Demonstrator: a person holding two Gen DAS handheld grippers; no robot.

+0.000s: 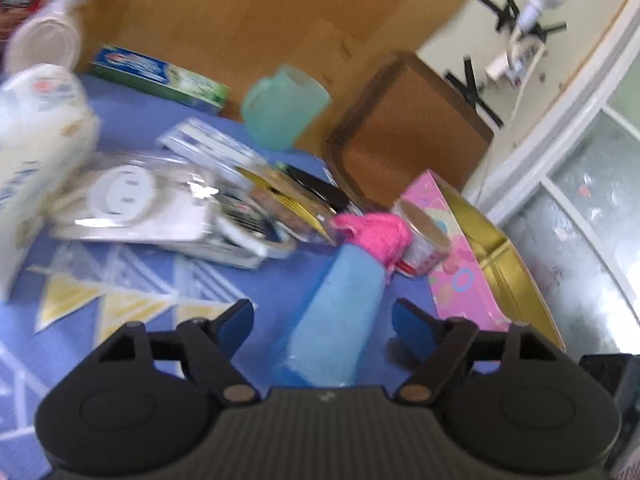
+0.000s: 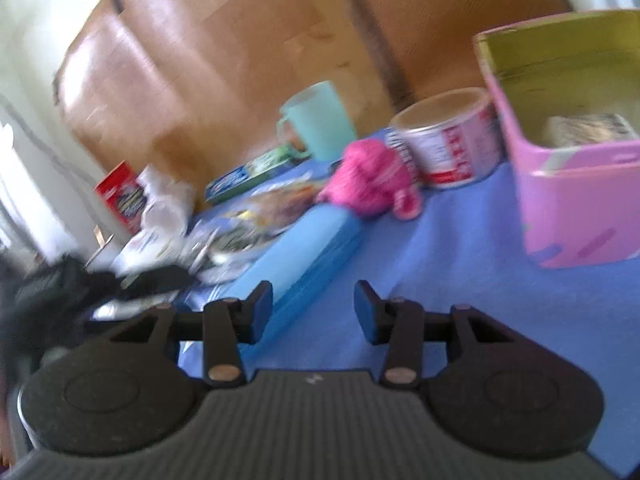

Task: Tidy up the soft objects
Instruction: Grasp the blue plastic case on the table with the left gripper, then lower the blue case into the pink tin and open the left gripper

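A pink knitted soft object (image 1: 374, 236) lies on the blue cloth, touching the far end of a long blue case (image 1: 336, 316). My left gripper (image 1: 322, 316) is open, its fingers either side of the blue case, apart from it. In the right wrist view the pink soft object (image 2: 370, 178) lies between the blue case (image 2: 298, 252) and a tin can (image 2: 450, 138). My right gripper (image 2: 314, 310) is open and empty above the cloth, just right of the case. A pink box (image 2: 576, 140) with a gold inside stands at the right, something grey inside it.
A teal mug (image 1: 282, 106), a toothpaste box (image 1: 160, 76), a white bag (image 1: 40, 152), and a pile of plastic packets (image 1: 168, 200) crowd the back left. The pink box (image 1: 460, 256) and the tin can (image 1: 424, 240) stand right. A brown chair (image 1: 404, 132) stands beyond the table edge.
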